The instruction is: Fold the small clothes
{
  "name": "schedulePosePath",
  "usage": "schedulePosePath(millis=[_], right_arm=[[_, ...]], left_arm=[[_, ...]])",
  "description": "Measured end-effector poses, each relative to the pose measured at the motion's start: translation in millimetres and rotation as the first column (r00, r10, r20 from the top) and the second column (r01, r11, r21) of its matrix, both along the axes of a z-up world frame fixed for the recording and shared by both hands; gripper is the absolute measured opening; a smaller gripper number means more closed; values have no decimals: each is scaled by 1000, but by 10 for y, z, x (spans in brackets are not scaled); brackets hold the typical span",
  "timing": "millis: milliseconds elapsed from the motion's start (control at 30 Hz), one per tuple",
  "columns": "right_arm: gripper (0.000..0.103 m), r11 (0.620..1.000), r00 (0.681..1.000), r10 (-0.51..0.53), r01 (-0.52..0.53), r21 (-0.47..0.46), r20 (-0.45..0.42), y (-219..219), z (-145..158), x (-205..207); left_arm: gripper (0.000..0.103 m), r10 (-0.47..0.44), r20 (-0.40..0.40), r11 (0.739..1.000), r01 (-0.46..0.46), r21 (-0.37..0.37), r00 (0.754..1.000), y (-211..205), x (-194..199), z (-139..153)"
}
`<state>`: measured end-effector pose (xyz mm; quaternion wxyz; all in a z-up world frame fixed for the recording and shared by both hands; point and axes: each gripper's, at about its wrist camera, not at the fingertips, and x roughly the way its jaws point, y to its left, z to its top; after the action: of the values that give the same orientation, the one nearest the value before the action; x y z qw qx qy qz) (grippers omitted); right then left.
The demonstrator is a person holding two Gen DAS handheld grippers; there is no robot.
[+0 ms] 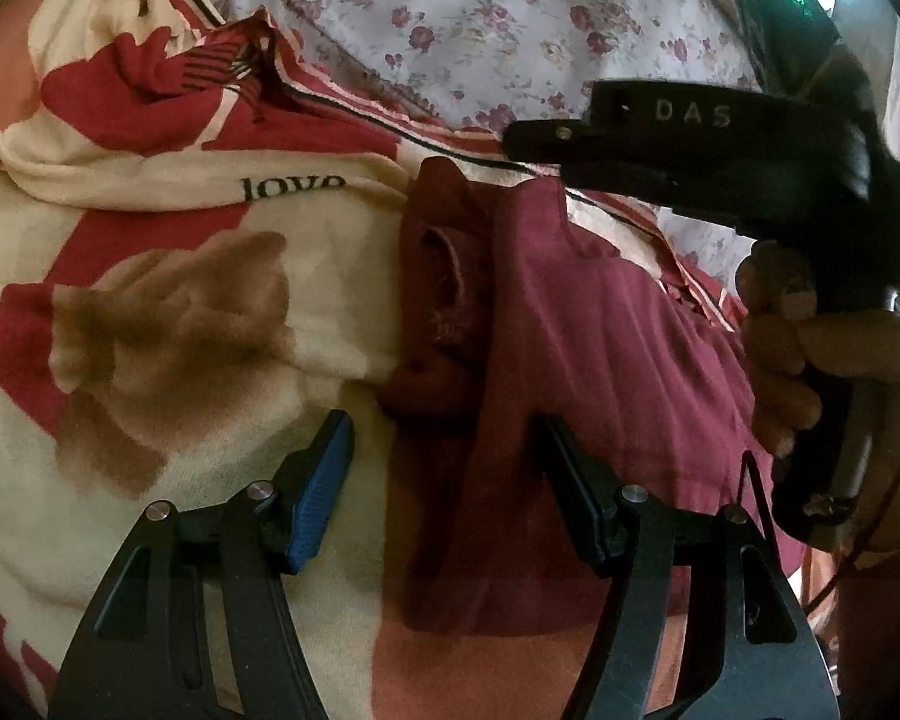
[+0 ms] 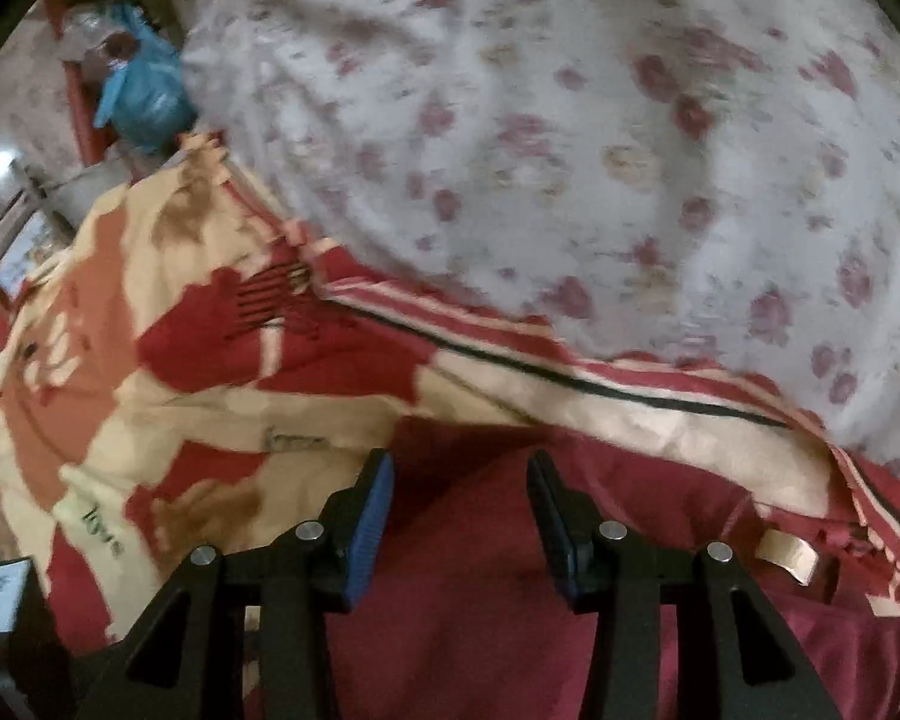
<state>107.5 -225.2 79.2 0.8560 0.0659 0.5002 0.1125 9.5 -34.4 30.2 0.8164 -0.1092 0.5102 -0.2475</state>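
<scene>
Both wrist views close, angled down; share maroon garment (image 1: 600, 324), patterned blanket (image 2: 168, 360).

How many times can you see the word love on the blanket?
2. In the right wrist view, one love sits left of the blue pad, blurred; another love lies lower left. The blanket is creased, so more may be hidden.

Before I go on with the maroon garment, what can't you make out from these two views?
- Maroon garment: its lower part is hidden behind the left hand-held gripper in the left wrist view, so its shape is unclear.
- Right wrist view: motion blur smears the floral sheet.
- Small lettering on the patterned blanket: unreadable there.
</scene>
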Motion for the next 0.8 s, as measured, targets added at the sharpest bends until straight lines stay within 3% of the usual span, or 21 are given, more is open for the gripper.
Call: schedulePosePath(millis=[133,267,333,433,567,667,700,767,800], right_arm=[[45,997,997,72,-72,-2,-39,284,-114,59],[43,983,995,60,-72,-166,-75,478,-448,221],[12,980,996,52,-66,-186,-77,477,-516,279],[8,977,999,51,-53,-209,-18,483,-444,302],[7,985,999,16,-22,-173,-36,421,-520,394],[7,998,1000,-6,4,-66,-29,305,-419,333],[8,999,999,-24,23,-33,-23,244,-345,288],[24,999,998,-44,44,-2,-36,149,-236,208],[50,999,998,-50,50,11,-48,110,-189,156]], left_arm=[[65,1,4,1000,-1,3,1000,-9,-11,0],[65,0,4,1000,0,0,1000,-6,-12,-8],[65,0,0,1000,0,-5,1000,6,-11,-9],[65,0,-6,1000,0,-10,1000,17,9,-14],[65,0,-11,1000,0,-18,1000,36,36,-21],[65,-1,-11,1000,1,-21,1000,46,33,-18],[65,-1,-11,1000,0,-21,1000,48,31,-17],[65,2,-12,1000,-2,-23,1000,53,33,-18],[65,4,-12,1000,-4,-24,1000,55,32,-18]])
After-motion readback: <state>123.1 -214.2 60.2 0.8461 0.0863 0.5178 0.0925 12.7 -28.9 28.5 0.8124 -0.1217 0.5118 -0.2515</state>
